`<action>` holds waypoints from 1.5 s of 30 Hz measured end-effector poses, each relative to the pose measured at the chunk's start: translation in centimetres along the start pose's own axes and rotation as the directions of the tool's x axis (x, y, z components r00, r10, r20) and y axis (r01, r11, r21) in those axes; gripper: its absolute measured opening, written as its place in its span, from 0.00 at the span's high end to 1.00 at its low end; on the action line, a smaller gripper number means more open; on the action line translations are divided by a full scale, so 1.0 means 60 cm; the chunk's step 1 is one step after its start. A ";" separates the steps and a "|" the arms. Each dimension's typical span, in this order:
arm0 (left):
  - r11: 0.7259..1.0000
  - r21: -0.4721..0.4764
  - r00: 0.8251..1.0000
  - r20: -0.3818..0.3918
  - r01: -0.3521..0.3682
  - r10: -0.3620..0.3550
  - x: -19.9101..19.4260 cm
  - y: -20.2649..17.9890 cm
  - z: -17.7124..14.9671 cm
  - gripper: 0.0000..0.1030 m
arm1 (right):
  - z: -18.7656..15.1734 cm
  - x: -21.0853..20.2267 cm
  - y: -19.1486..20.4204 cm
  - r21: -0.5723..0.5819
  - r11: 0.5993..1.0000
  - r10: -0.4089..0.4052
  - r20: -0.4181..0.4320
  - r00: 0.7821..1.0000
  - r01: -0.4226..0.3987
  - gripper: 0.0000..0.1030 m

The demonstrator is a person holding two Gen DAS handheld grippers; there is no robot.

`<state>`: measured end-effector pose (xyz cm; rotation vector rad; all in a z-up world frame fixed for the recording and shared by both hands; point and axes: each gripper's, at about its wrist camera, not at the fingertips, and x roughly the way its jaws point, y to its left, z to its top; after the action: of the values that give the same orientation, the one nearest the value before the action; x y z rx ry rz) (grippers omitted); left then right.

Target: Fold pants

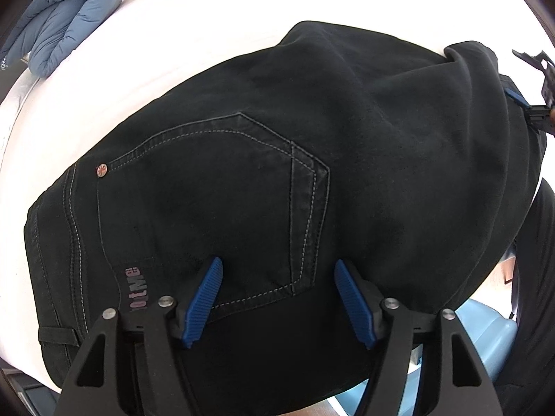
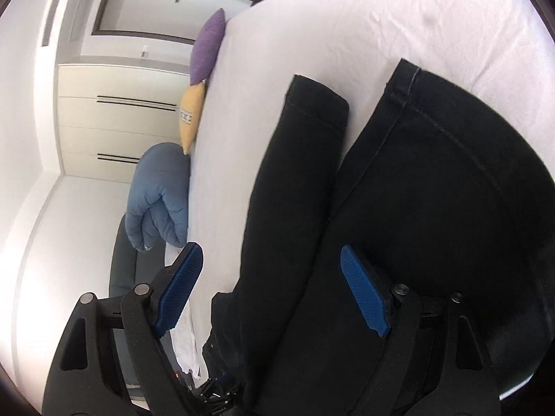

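Both tools wide — left tool (image 1: 277,303), right tool (image 2: 270,291) — over black pants (image 1: 277,173), gripping nothing.

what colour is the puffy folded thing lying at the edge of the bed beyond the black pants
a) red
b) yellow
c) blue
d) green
c: the padded blanket beyond the pants is plainly blue, and it shows blue again in the right wrist view, on the white bed.
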<state>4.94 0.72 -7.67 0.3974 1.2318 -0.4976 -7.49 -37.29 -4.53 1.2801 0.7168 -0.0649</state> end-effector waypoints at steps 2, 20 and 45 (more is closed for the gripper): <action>1.000 -0.002 1.000 0.001 -0.002 0.002 0.009 -0.016 0.013 0.32 | 0.012 0.035 0.002 0.022 1.000 -0.020 -0.007 1.000 0.020 0.29; 1.000 0.001 1.000 0.018 -0.001 0.001 0.003 -0.012 0.010 0.31 | 0.067 0.024 0.359 -0.443 0.866 -0.195 0.128 0.972 0.232 0.94; 1.000 0.004 1.000 0.002 -0.003 0.003 0.009 -0.006 0.026 0.30 | 0.218 0.179 0.005 0.093 0.995 -0.034 -0.014 0.999 0.035 0.40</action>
<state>6.09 -0.51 -7.75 0.4026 1.2281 -0.4977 6.99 -45.17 -8.48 1.3587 0.7540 -0.1198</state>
